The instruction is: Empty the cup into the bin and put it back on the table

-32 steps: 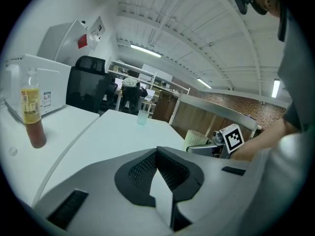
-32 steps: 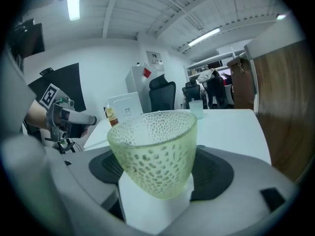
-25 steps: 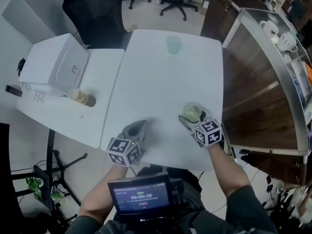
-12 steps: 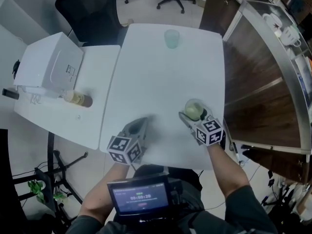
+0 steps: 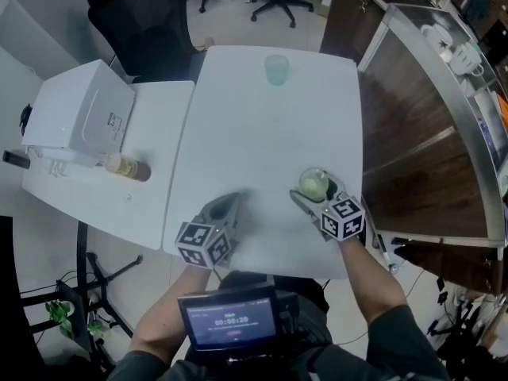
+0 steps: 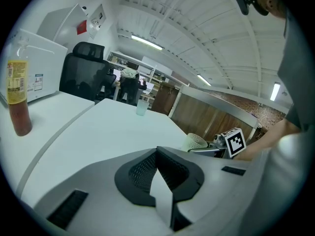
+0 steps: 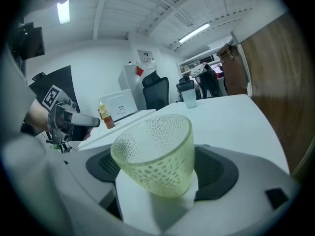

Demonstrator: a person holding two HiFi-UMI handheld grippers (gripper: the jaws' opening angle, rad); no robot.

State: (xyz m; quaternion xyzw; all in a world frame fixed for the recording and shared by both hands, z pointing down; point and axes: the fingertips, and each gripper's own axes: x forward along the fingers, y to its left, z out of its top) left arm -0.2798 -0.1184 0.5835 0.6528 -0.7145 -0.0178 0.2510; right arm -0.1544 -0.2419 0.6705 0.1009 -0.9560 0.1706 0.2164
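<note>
A pale yellow-green translucent plastic cup (image 5: 313, 185) with a dimpled wall stands upright near the right edge of the smooth white table (image 5: 270, 133), its round body tapering to a narrower base. It sits between the dark ribbed pads of the grey right claw (image 5: 315, 189), whose jaws are opening around it. The grey left claw (image 5: 228, 203) rests on the table nearby, jaws drawn together on nothing. At the table's far end stands a frosted pale green tumbler (image 5: 276, 69). On the adjoining white table lie a boxy white appliance (image 5: 79, 117) and a clear bottle of brown liquid (image 5: 127, 167). Against a second ago, cup and both claws keep their places.
</note>
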